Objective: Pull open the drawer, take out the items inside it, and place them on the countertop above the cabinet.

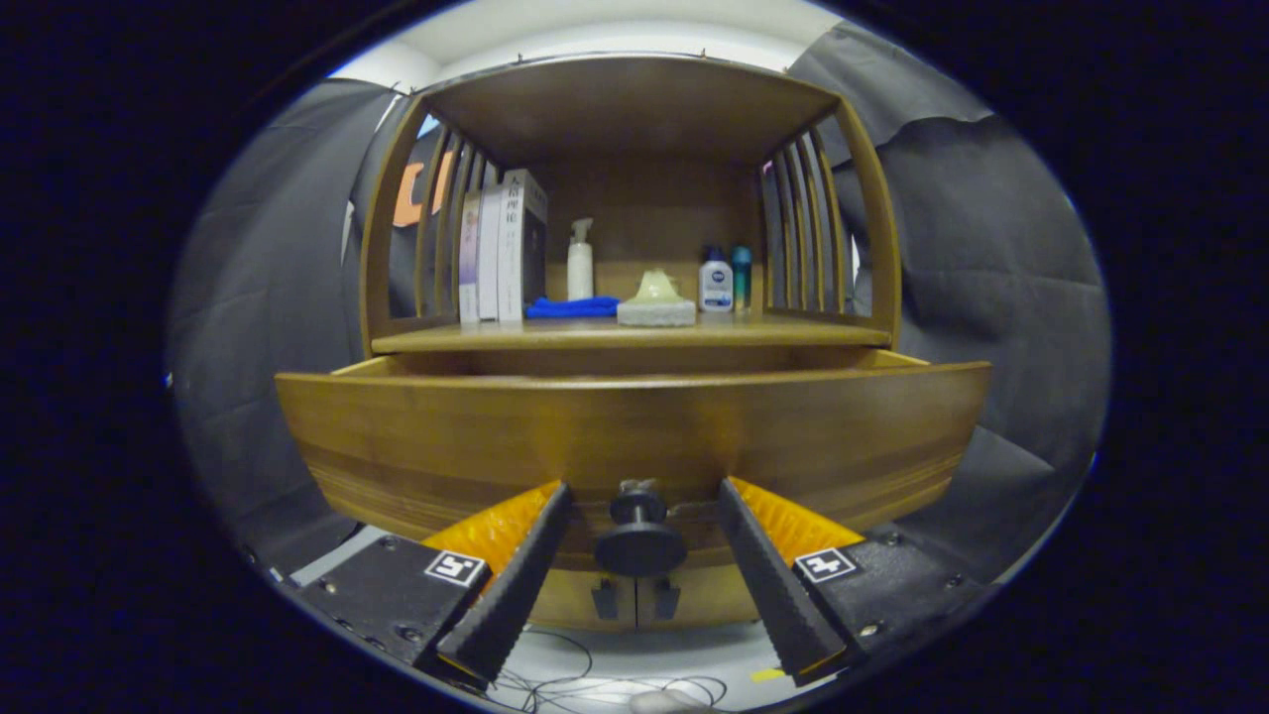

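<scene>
Pulling the drawer (634, 436) open is our step in hand: it juts out under the countertop (634, 335), front facing us, long axis lying crosswise. Our gripper (642, 496) stands open, fingers flanking the knob (639, 540) (not touching, apparently). Next we lift to look inside; its contents are hidden.

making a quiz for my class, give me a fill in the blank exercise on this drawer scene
1. The tongs stand ____ around the drawer knob, not pressing it.
2. The drawer is pulled partly ____ of the cabinet.
3. On the countertop, a ____ cloth lies beside the upright boxes.
4. The white pump bottle stands ____ the cloth.

Missing words: open; out; blue; behind
</scene>
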The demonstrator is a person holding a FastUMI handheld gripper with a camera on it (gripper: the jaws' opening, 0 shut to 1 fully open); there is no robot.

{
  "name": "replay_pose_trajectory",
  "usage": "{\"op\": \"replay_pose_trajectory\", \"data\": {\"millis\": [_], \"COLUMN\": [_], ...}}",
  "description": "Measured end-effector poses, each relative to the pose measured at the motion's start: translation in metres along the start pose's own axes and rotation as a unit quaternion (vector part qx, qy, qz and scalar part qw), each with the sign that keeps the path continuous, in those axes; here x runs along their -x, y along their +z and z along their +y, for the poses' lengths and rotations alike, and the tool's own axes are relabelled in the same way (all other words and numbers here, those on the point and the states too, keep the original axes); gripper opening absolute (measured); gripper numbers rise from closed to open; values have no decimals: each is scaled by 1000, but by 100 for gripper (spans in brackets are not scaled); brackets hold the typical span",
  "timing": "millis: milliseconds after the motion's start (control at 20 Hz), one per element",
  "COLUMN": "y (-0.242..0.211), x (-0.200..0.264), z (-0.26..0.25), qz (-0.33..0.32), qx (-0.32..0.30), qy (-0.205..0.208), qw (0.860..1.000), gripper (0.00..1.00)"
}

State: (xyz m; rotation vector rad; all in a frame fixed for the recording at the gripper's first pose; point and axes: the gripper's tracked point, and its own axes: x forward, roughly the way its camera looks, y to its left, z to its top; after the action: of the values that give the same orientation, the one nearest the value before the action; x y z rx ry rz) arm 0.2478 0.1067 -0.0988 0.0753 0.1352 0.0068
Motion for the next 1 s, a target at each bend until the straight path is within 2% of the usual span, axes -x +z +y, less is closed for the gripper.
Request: {"op": "replay_pose_trajectory", "data": {"millis": [1000], "y": [2], "x": [-12], "z": [0], "qz": [8], "qx": [24], "qy": [-9], "qw": [1000], "gripper": [99]}}
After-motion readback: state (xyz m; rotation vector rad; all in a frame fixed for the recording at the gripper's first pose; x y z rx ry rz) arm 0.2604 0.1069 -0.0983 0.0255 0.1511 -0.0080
